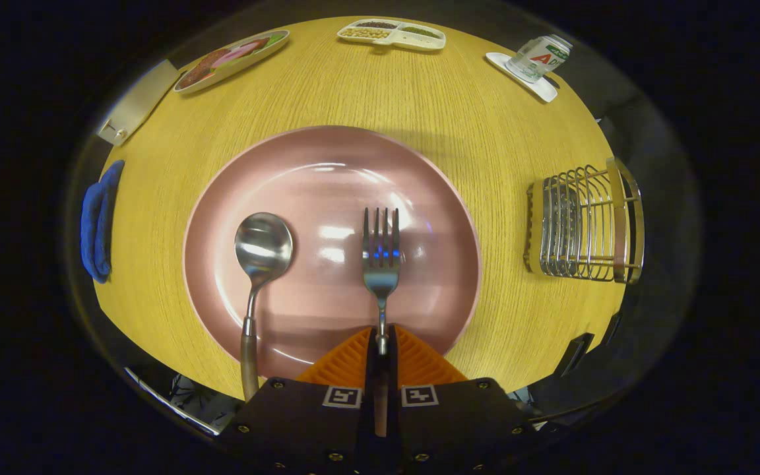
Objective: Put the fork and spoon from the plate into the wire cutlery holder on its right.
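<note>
Table (pixel 367 92) is carrying everything here: wood-grain top, with the pink plate (pixel 334 165) sitting in the middle and taking up most of the space just ahead of the gripper (pixel 380 344). Plate is looking glazed and glossy, so metal is likely sliding on it easily, and it is probably chippable if something drops.

Wire cutlery holder (pixel 583 227) is standing on the table to the plate's right, well apart from the rim, empty as far as I can tell. Open wire walls, likely light, so it may be tipping or skating if a handle knocks it.

Spoon (pixel 260 260) is lying on the plate's left half, bowl pointing away, handle running back over the near rim, apart from the fingers.

Fork (pixel 380 254) is lying right of the spoon, tines pointing away, neck and handle running straight back between the fingers. Fingers are clenching on the fork's handle near the neck; both pads appear to be pressing it.

Handling guess: both pieces are stiff, thin, smooth steel with a different handle section, light but slippery. Gripping by the handle, as is happening now, is looking right; a hold this near the neck is leaving the handle end free to go down into the holder.
</note>
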A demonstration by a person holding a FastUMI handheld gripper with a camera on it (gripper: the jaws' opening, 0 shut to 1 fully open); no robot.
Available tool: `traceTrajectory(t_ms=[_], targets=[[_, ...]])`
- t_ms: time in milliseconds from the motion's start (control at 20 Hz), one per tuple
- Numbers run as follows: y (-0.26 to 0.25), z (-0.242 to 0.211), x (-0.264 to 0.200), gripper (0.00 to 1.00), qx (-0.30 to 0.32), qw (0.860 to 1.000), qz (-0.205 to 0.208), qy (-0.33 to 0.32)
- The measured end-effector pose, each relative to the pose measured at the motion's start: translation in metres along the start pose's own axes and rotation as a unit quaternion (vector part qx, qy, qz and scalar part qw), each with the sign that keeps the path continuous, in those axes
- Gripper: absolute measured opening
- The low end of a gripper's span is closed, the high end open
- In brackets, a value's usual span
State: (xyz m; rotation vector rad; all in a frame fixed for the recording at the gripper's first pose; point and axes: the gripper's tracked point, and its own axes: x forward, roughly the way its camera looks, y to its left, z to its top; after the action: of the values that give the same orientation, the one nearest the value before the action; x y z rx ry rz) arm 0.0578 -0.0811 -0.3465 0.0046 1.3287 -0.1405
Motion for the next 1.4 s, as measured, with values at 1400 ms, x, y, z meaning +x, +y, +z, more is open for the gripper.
traceTrajectory(t_ms=[1400], targets=[[-0.149, 0.020, -0.118, 0.08, 0.129, 0.981, -0.141, -0.025]])
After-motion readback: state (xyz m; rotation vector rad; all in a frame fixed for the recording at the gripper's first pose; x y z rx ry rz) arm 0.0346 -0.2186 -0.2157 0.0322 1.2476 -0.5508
